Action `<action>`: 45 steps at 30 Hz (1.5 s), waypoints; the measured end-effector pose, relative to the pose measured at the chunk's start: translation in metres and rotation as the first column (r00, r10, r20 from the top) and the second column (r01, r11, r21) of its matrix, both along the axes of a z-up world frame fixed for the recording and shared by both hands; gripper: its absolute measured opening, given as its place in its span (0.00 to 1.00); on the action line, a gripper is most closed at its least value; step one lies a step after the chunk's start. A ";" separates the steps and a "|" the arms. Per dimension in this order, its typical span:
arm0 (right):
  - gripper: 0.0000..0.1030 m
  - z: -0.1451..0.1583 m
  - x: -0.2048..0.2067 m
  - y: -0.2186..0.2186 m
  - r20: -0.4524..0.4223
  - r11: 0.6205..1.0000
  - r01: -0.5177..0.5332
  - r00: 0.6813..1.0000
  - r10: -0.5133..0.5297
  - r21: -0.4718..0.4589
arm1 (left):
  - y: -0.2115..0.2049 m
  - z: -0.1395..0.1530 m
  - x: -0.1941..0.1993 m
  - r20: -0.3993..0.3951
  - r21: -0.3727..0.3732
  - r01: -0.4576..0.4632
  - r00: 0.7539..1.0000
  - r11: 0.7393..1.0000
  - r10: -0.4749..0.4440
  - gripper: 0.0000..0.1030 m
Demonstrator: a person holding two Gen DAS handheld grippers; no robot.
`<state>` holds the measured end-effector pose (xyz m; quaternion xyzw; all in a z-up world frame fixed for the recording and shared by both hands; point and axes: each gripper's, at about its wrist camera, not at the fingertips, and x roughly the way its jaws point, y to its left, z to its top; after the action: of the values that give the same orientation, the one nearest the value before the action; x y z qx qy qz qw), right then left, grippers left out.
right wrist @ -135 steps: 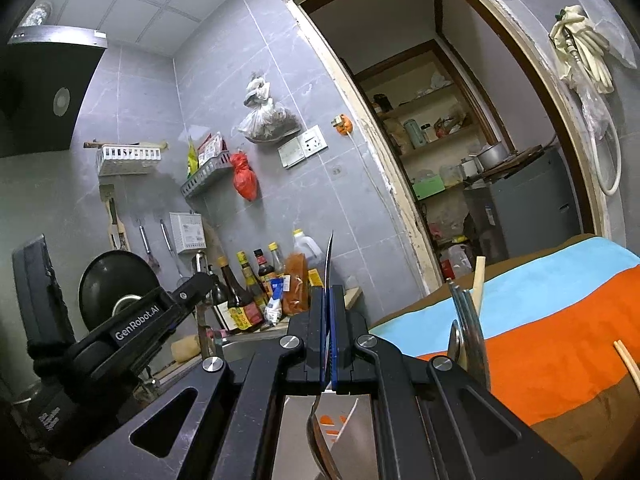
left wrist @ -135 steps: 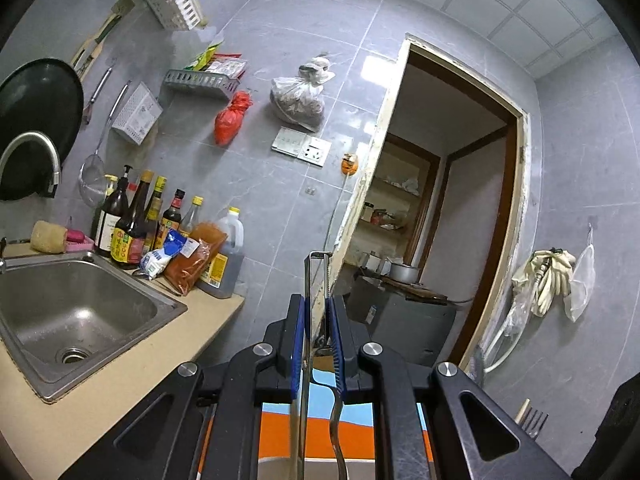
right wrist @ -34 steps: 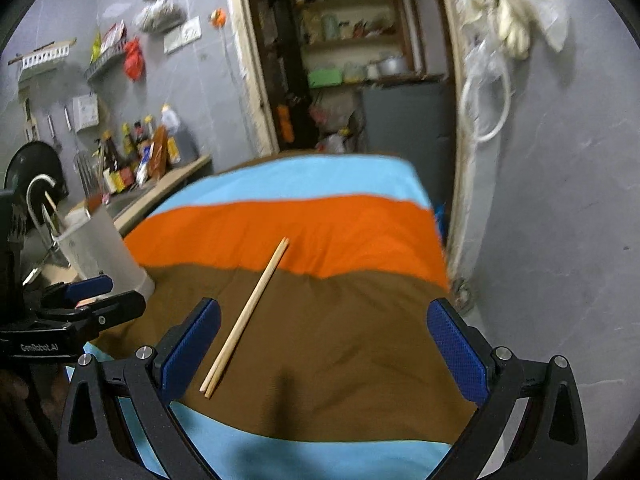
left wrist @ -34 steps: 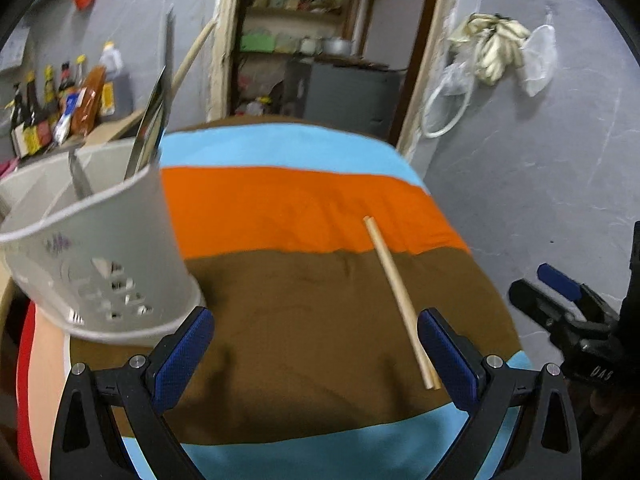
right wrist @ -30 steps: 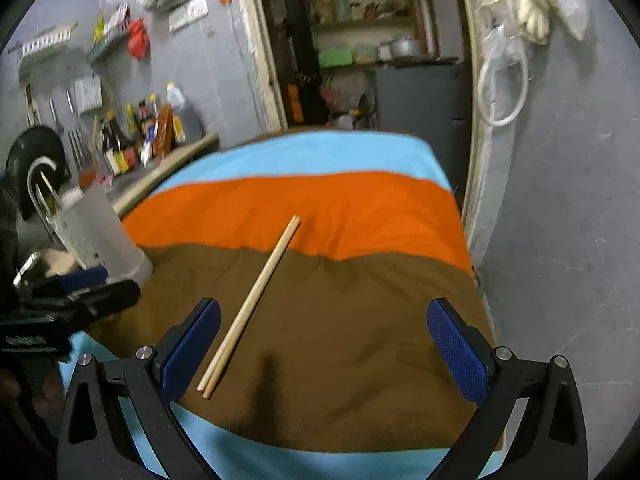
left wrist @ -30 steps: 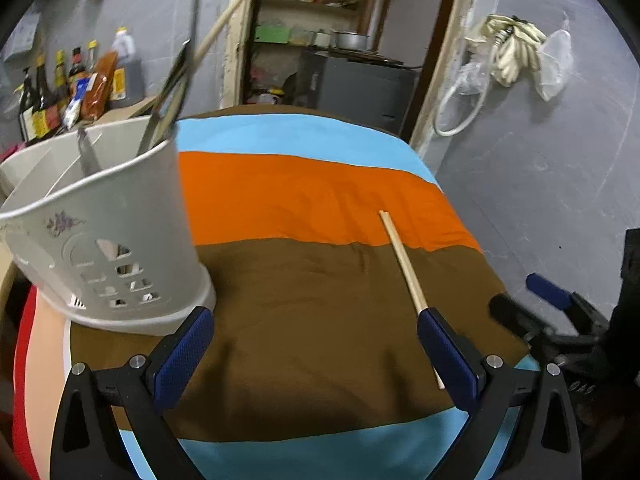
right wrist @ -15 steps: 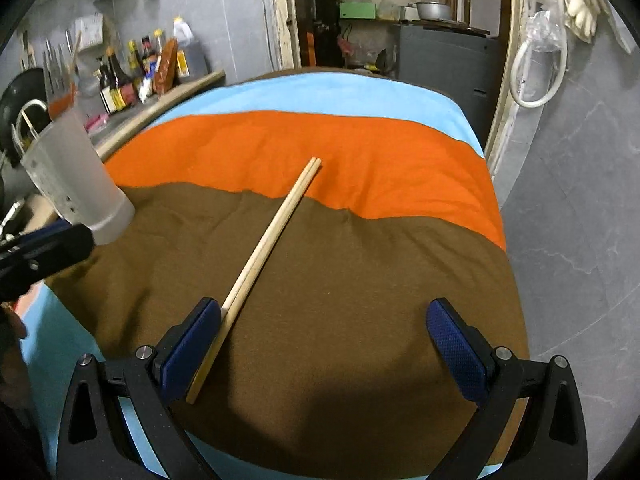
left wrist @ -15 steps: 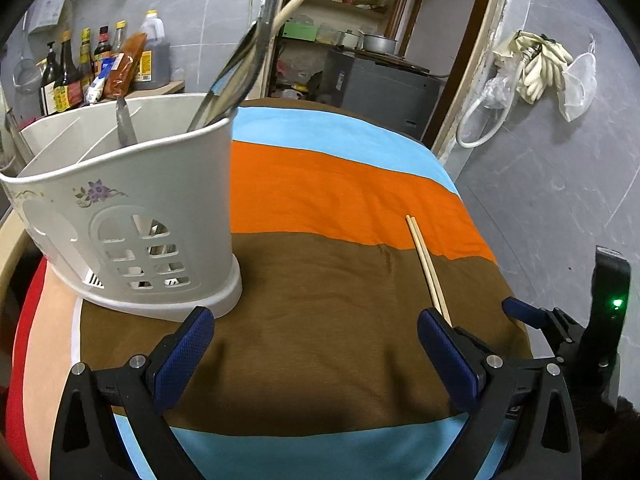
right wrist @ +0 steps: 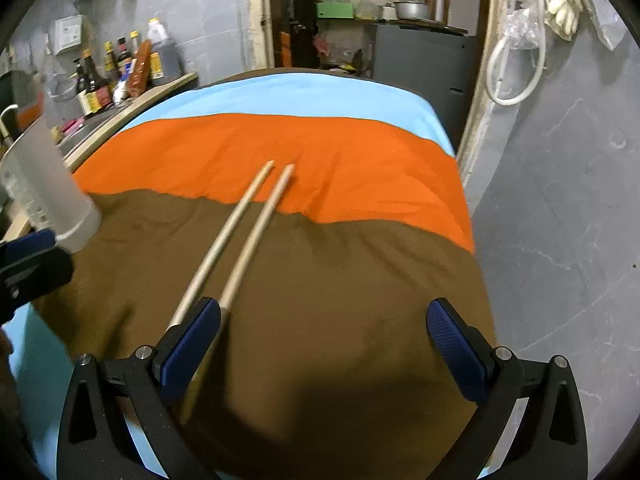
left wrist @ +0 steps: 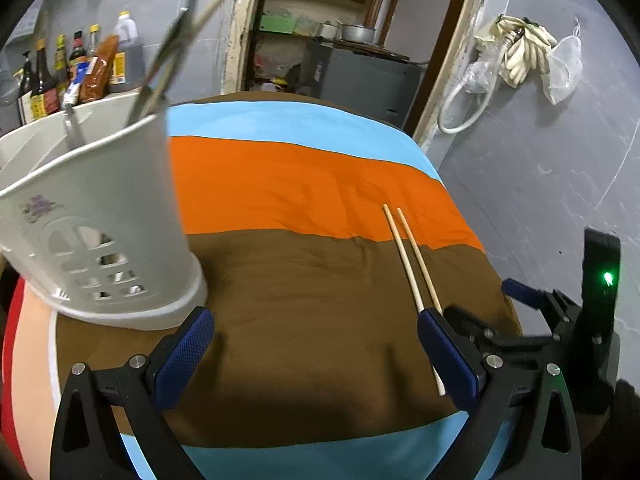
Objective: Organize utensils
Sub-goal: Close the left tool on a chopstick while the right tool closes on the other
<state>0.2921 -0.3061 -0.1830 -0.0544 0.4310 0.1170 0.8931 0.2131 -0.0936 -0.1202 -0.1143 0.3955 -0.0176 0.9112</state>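
Note:
Two wooden chopsticks [left wrist: 410, 258] [right wrist: 244, 236] lie side by side on the striped cloth, across the orange and brown bands. A white plastic utensil holder [left wrist: 96, 216] [right wrist: 38, 188] stands at the left with metal utensils and a chopstick sticking out. My left gripper [left wrist: 316, 352] is open above the brown band, between the holder and the chopsticks. My right gripper [right wrist: 324, 344] is open too, low over the cloth, its left pad [right wrist: 192, 340] over the near ends of the chopsticks. The right gripper [left wrist: 516, 312] also shows in the left wrist view, just right of the chopsticks.
The striped cloth [left wrist: 300, 184] [right wrist: 320, 144] covers a table that drops off at its right edge to a grey floor. Sauce bottles [left wrist: 76, 68] [right wrist: 132, 64] stand on a counter at the back left. A doorway with shelves and a grey cabinet [left wrist: 360, 76] is behind.
Both grippers let go of the metal utensils they held and opened wide. Both came down close to the cloth; the right gripper has closed in on the chopsticks.

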 end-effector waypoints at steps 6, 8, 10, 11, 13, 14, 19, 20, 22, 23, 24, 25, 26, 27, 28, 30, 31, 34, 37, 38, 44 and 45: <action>0.98 -0.002 0.025 -0.016 -0.021 0.993 -0.022 0.999 0.024 0.115 | -0.010 -0.005 0.017 -0.011 -0.010 0.034 0.999 0.999 -0.034 0.99; 0.98 0.003 0.034 -0.015 -0.012 0.986 -0.060 0.998 0.062 0.158 | -0.010 -0.005 0.018 -0.013 -0.009 0.028 1.000 1.000 -0.028 0.99; 0.98 0.005 0.042 -0.010 -0.012 0.980 -0.084 0.996 0.088 0.178 | -0.010 -0.005 0.018 -0.011 -0.005 0.021 1.000 1.000 -0.021 0.99; 0.98 0.006 0.046 -0.005 -0.013 0.977 -0.099 0.995 0.103 0.187 | -0.010 -0.004 0.017 -0.013 -0.004 0.014 1.000 1.000 -0.014 0.99; 0.98 0.005 0.051 0.005 -0.017 0.974 -0.123 0.992 0.128 0.192 | -0.008 -0.005 0.017 -0.018 -0.007 0.002 1.000 1.000 -0.002 0.99; 0.98 0.004 0.053 0.010 -0.019 0.972 -0.135 0.990 0.141 0.191 | -0.007 -0.006 0.018 -0.022 -0.009 -0.007 1.000 1.000 0.007 0.99; 0.98 -0.010 0.058 0.031 -0.060 0.978 -0.180 0.980 0.187 0.104 | -0.001 -0.010 0.020 -0.032 -0.022 -0.034 0.999 0.999 0.034 0.99; 0.98 -0.009 0.055 0.031 -0.057 0.978 -0.182 0.980 0.189 0.101 | 0.000 -0.011 0.019 -0.033 -0.025 -0.035 0.999 0.999 0.034 0.99; 0.98 -0.007 0.052 0.029 -0.055 0.981 -0.174 0.982 0.180 0.090 | 0.001 -0.012 0.019 -0.034 -0.031 -0.034 0.999 0.999 0.033 0.99; 0.98 -0.006 0.050 0.026 -0.050 0.981 -0.171 0.983 0.176 0.091 | 0.001 -0.013 0.020 -0.033 -0.036 -0.031 0.999 0.999 0.030 0.99; 0.98 -0.006 0.050 0.022 -0.052 0.980 -0.169 0.983 0.175 0.100 | 0.000 -0.013 0.022 -0.033 -0.040 -0.027 0.999 0.999 0.026 0.99; 0.98 -0.006 0.050 0.016 -0.057 0.980 -0.160 0.984 0.168 0.122 | -0.001 -0.013 0.024 -0.035 -0.042 -0.023 0.999 0.999 0.022 0.99; 0.98 -0.007 0.050 0.012 -0.056 0.979 -0.153 0.985 0.162 0.136 | -0.002 -0.014 0.026 -0.036 -0.042 -0.021 0.999 0.999 0.019 0.99; 0.98 -0.008 0.053 0.012 -0.056 0.979 -0.151 0.986 0.160 0.136 | -0.004 -0.014 0.028 -0.037 -0.043 -0.018 0.999 0.999 0.017 0.99; 0.98 -0.009 0.053 0.010 -0.054 0.980 -0.148 0.986 0.156 0.135 | -0.005 -0.015 0.030 -0.038 -0.045 -0.015 0.999 0.999 0.013 0.99; 0.98 -0.011 0.055 0.006 -0.059 0.983 -0.132 0.988 0.141 0.127 | -0.008 -0.015 0.034 -0.036 -0.048 -0.004 0.999 0.999 0.002 0.99; 0.98 -0.012 0.056 0.004 -0.060 0.985 -0.124 0.989 0.132 0.123 | -0.010 -0.015 0.036 -0.034 -0.048 0.006 0.999 0.999 -0.007 0.99; 0.98 -0.014 0.059 -0.002 -0.060 0.986 -0.112 0.991 0.120 0.125 | -0.014 -0.012 0.042 -0.015 -0.057 0.036 0.999 0.998 -0.037 0.98; 0.98 -0.019 0.063 -0.014 -0.066 0.983 -0.102 0.991 0.113 0.150 | -0.020 -0.011 0.050 0.000 -0.074 0.076 0.997 0.994 -0.077 0.93; 0.97 -0.020 0.065 -0.017 -0.068 0.982 -0.103 0.991 0.115 0.161 | -0.023 -0.011 0.054 0.005 -0.077 0.094 0.996 0.993 -0.094 0.91; 0.86 -0.023 0.072 -0.018 -0.055 0.980 -0.118 0.990 0.128 0.159 | -0.032 -0.021 0.081 -0.018 -0.118 0.151 0.988 0.981 -0.154 0.63; 0.83 -0.023 0.073 -0.018 -0.052 0.980 -0.123 0.990 0.132 0.158 | -0.033 -0.023 0.084 -0.027 -0.125 0.158 0.986 0.980 -0.162 0.57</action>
<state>0.3654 -0.3244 -0.2059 -0.0090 0.4437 0.2086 0.8715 0.2972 -0.1265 -0.1432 -0.1383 0.4185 -0.1129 0.8905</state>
